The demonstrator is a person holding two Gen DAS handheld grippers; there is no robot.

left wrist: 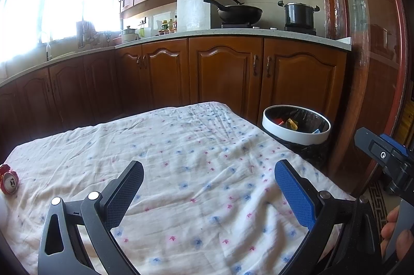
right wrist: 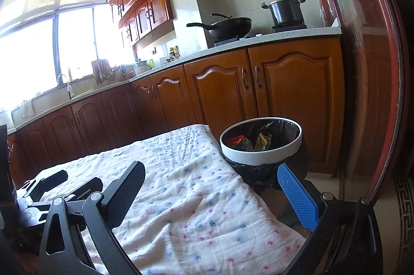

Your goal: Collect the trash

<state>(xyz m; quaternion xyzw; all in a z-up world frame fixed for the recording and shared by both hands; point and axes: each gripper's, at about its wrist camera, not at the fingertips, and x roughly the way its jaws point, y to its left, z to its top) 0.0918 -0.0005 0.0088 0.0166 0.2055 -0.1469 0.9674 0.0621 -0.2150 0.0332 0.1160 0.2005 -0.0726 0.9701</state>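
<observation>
A crushed red can (left wrist: pixel 8 179) lies on the flowered white cloth (left wrist: pixel 181 158) at the table's far left edge. My left gripper (left wrist: pixel 209 179) hovers open over the middle of the cloth, with nothing between its fingers and the can well to its left. A white-rimmed bin (left wrist: pixel 296 128) lined with a black bag stands off the table's far right corner, holding several wrappers. My right gripper (right wrist: pixel 212 184) is open over the cloth's right edge (right wrist: pixel 196 192), the bin (right wrist: pixel 261 143) just beyond its blue finger. The left gripper's body (right wrist: pixel 46 194) shows at the right wrist view's left.
Wooden cabinets (left wrist: pixel 225 73) run behind the table under a counter with a wok (left wrist: pixel 238 12) and a pot (left wrist: pixel 298 14). A red door frame (left wrist: pixel 362 67) stands at the right. A person's fingers (left wrist: pixel 396 231) grip the right tool's handle.
</observation>
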